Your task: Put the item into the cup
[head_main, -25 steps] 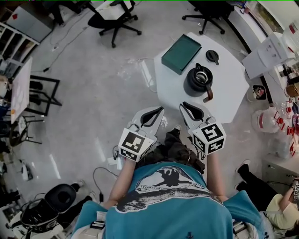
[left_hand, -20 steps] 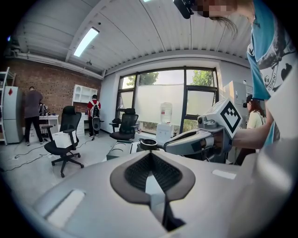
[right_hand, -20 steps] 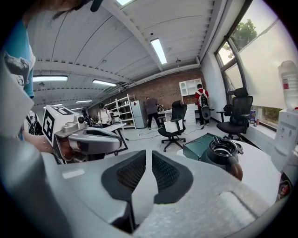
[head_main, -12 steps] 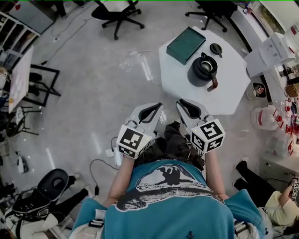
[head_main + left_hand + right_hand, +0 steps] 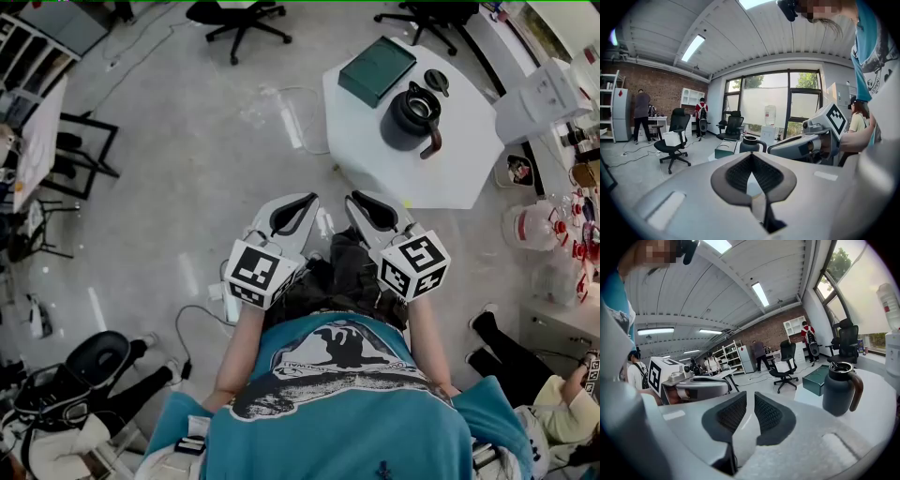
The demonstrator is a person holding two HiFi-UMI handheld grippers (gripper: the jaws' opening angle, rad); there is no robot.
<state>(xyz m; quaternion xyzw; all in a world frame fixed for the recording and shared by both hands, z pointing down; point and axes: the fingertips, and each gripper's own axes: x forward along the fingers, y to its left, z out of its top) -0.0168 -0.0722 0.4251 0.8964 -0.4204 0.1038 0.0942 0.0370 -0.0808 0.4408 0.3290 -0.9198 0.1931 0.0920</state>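
i see a flat green box point(image 5: 377, 70) lying at the far corner of the white counter point(image 5: 459, 173). a black office chair point(image 5: 239, 17) stands on the grey floor point(image 5: 169, 216). a seated person point(image 5: 562, 417) is low right.

Bright, even light (fisheye-warped edges).

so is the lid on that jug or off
Off. In the head view the jug has an open mouth, and a small dark round lid lies on the table beside it.
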